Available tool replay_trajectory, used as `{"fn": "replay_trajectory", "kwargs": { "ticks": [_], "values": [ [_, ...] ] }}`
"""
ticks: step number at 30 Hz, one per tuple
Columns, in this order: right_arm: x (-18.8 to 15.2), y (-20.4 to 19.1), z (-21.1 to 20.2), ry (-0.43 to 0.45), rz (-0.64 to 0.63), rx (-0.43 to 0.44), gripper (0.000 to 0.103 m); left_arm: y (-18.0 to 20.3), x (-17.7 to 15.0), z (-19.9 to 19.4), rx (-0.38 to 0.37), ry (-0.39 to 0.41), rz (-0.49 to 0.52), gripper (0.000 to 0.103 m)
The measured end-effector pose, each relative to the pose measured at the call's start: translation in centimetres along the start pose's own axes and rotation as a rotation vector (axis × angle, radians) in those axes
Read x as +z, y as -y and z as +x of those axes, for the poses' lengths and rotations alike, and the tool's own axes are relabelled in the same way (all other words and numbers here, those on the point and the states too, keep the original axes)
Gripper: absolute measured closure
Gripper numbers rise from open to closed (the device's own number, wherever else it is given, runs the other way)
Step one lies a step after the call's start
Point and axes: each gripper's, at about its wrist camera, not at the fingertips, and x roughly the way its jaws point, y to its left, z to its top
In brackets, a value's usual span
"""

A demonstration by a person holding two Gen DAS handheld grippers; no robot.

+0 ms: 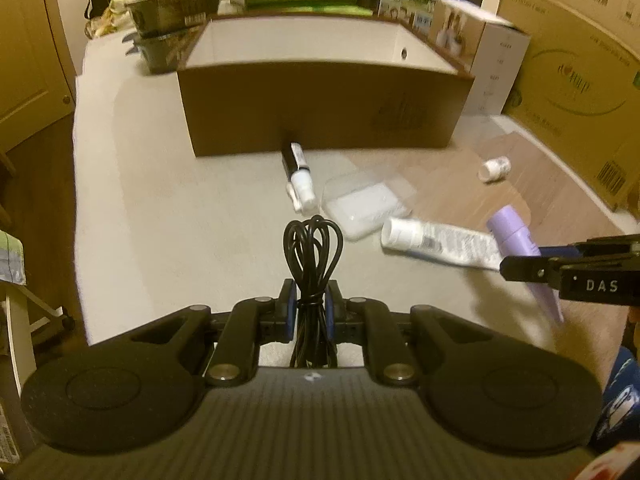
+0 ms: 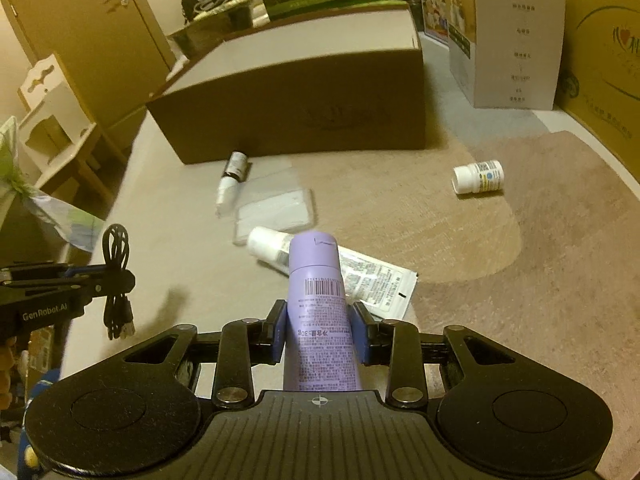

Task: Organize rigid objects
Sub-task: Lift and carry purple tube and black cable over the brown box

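Left gripper [image 1: 311, 312] is clamped on a bundled black cable [image 1: 312, 264], held clear above the table; the bundle's long axis runs along the fingers, looped end pointing forward toward the cardboard box [image 1: 320, 108], plug ends hanging back by the gripper body. Right gripper [image 2: 319, 328] is clamped on a lavender tube [image 2: 318, 312], also lifted; its long axis runs along the fingers, rounded cap forward toward the box, label with barcode facing up.

Just past both grippers, a white tube [image 2: 340, 268] lies flat on the pale table cover [image 1: 160, 220], long axis slanting, cap to the left and crimped end to the right. Touching or just beside its cap is a clear flat plastic case [image 1: 366, 204]. Beyond that a small black-and-white bottle [image 1: 298, 176] lies on its side, white cap toward the near side, dark end almost against the box front. Off to the right, well apart, a small white pill bottle [image 2: 478, 177] lies on its side on the brown mat [image 2: 540, 240].

Farthest: the open box, then printed cartons behind.

Left view only: the box's white inside, nothing visible in the part shown. Right view only: barcode and print on the lavender tube, the pill bottle's label, cable plug ends [image 2: 122, 326] dangling below the left gripper [image 2: 116, 280].
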Motion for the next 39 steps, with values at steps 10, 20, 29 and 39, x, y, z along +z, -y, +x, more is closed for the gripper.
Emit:
{"fn": "replay_trajectory", "kwargs": {
  "ticks": [10, 20, 29, 39],
  "values": [
    [3.5, -0.7, -2.1, 0.09, -0.034, 0.024, 0.069, 0.6, 3.7, -2.3, -0.032, 0.095, 0.016, 0.09],
    [10.5, -0.3, -2.3, 0.189, -0.064, 0.048, 0.069, 1.4, 11.6, -1.4, -0.051, 0.196, 0.063, 0.09],
    [18.1, 0.7, -0.5, 0.259, -0.081, 0.028, 0.069, -1.1, 18.7, 1.9, 0.001, 0.227, 0.069, 0.09],
    [24.8, 1.6, 4.1, 0.272, -0.129, -0.021, 0.069, -4.7, 24.3, 7.5, 0.072, 0.189, 0.086, 0.09]
  ]
}}
